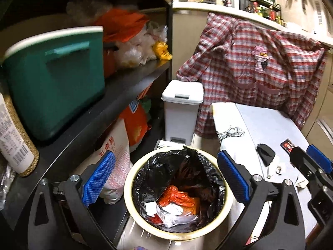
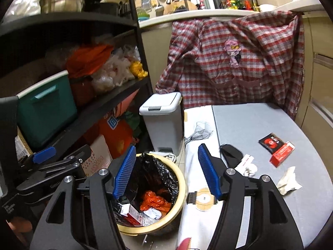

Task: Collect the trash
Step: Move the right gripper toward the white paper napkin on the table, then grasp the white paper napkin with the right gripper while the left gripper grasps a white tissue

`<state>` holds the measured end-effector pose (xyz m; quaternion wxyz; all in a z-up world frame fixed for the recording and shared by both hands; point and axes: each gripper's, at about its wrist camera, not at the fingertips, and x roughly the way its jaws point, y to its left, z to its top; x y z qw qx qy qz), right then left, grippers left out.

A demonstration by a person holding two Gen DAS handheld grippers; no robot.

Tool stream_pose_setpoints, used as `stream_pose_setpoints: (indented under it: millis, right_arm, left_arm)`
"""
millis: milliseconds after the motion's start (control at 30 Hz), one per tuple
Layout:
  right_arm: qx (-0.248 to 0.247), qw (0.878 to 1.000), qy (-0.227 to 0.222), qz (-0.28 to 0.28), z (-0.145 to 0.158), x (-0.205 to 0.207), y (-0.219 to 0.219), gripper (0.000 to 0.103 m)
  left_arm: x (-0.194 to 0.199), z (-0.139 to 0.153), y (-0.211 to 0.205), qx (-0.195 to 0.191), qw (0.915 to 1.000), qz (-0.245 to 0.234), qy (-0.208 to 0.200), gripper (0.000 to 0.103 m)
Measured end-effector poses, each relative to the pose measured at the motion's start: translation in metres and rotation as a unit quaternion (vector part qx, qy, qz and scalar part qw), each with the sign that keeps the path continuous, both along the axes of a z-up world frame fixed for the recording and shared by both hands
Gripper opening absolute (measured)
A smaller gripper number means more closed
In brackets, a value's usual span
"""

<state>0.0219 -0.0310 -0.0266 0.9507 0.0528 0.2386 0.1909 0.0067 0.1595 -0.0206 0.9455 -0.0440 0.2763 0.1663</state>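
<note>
Two grippers hang open over a round cream bin (image 1: 133, 200) lined with a black bag (image 1: 166, 166); the left gripper (image 1: 166, 179) stands wide with nothing between its blue pads, and the right gripper (image 2: 166, 173) is parted less far, also empty, straddling the bin's rim and the table's edge; inside the bin lie a crumpled orange bag (image 1: 177, 198), white paper scraps, clear plastic film and a red-and-white packet (image 2: 135, 216); behind it stands a white pedal bin (image 1: 181, 108) with its lid down; a green tub (image 1: 56, 83) with a white rim sits on the black shelf (image 1: 124, 79) beside bunched plastic bags; trash left on the grey table (image 2: 260, 120) includes a red carton (image 2: 281, 156), a black-and-red sachet (image 2: 270, 142), a crumpled white tissue (image 2: 289, 181) and a black mask (image 2: 231, 156), all lying loose near the right gripper; a checked shirt (image 2: 229, 62) hangs behind the table.
</note>
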Motion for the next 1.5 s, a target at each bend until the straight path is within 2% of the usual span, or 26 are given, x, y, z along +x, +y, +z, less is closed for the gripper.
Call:
stream_pose_setpoints:
  millis: [167, 367, 533, 800, 933, 1133, 1333, 1500]
  right_arm:
    - [0.008, 1.0, -0.022, -0.005, 0.013, -0.019, -0.026, 0.065]
    - [0.013, 0.999, -0.043, -0.028, 0.019, -0.038, -0.063, 0.067]
    - [0.021, 0.997, -0.049, -0.059, 0.018, -0.045, -0.097, 0.067]
    - [0.018, 0.989, -0.043, -0.139, 0.004, -0.038, -0.146, 0.068]
    - [0.005, 0.982, -0.022, -0.189, -0.016, -0.025, -0.174, 0.068]
    - [-0.021, 0.967, 0.03, -0.253, -0.055, 0.002, -0.205, 0.068]
    - [-0.023, 0.959, 0.068, -0.275, -0.085, 0.031, -0.217, 0.068]
    - [-0.025, 0.958, 0.071, -0.278, -0.095, 0.056, -0.21, 0.068]
  left_arm:
    - [-0.01, 0.016, -0.032, 0.018, 0.9994, -0.023, -0.016, 0.095]
    - [-0.017, 0.034, -0.064, 0.003, 0.998, -0.053, -0.034, 0.095]
    - [-0.017, 0.039, -0.095, 0.028, 0.9961, -0.074, -0.039, 0.095]
    - [0.008, 0.041, -0.133, 0.015, 0.9923, -0.115, -0.043, 0.095]
    - [0.027, 0.031, -0.151, 0.001, 0.9888, -0.144, -0.039, 0.095]
    - [0.051, 0.007, -0.168, -0.002, 0.9865, -0.162, -0.024, 0.095]
    - [0.072, -0.019, -0.16, -0.012, 0.9882, -0.153, -0.006, 0.095]
    - [0.083, -0.031, -0.145, -0.025, 0.9903, -0.137, 0.008, 0.095]
